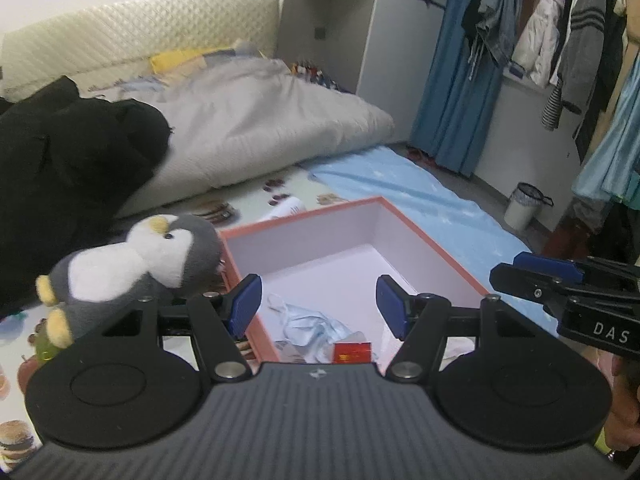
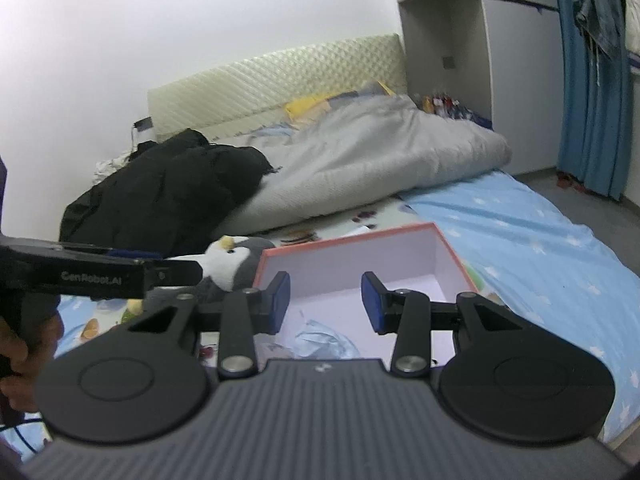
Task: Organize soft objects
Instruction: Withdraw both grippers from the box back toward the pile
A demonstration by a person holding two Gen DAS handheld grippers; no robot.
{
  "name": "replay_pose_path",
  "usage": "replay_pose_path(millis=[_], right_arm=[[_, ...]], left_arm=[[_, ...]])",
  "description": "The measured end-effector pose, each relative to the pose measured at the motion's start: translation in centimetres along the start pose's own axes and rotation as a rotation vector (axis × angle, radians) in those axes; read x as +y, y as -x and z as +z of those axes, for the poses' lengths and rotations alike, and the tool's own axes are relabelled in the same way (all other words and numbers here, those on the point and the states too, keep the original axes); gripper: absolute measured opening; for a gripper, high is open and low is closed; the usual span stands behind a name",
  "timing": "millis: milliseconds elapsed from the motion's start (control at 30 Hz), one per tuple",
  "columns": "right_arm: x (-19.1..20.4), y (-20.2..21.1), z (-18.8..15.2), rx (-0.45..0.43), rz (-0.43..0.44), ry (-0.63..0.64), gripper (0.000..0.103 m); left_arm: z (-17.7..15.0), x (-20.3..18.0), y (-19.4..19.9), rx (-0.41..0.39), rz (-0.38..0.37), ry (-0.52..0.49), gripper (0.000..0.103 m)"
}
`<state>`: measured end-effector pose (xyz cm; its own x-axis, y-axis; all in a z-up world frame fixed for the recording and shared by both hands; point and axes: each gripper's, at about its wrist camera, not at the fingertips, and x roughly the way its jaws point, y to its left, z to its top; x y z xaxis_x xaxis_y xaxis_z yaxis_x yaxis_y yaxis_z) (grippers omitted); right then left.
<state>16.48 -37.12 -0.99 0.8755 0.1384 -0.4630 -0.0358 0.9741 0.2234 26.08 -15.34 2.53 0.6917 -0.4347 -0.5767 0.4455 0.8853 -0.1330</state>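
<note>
Jaws apart over box point(image 1: 432, 236), penguin point(image 1: 136, 260) beside

Home bedroom; padded headboard point(image 2: 276, 76); grey duvet point(image 1: 260, 120) on bed; hanging clothes point(image 1: 560, 32); blue curtain point(image 2: 592, 100)

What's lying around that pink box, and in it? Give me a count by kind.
Plush penguin: 1, beside the box
Pink box: 1, open
Blue face mask: 1, crumpled in the box
Small red packet: 1, in the box
Black coat: 1, on the bed
Grey duvet: 1
Total: 6
</note>
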Motion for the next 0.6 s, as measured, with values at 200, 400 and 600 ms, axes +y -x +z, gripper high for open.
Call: replay_pose_path(millis=[200, 400, 600], right_arm=[[2.8, 0.7, -1.3, -0.013, 0.034, 0.031, 0.043], [5.4, 0.9, -3.2, 0.001, 0.067, 0.046, 0.043], [7.4, 1.2, -5.7, 0.017, 0.08, 0.026, 0.043]], left_arm=[[-1.6, 2.6, 3.7, -0.053, 0.036, 0.04, 0.069], [-4.3, 4.7, 6.6, -0.072, 0.065, 0.079, 0.069], [-8.1, 6.0, 8.2, -0.058, 0.09, 0.108, 0.069]])
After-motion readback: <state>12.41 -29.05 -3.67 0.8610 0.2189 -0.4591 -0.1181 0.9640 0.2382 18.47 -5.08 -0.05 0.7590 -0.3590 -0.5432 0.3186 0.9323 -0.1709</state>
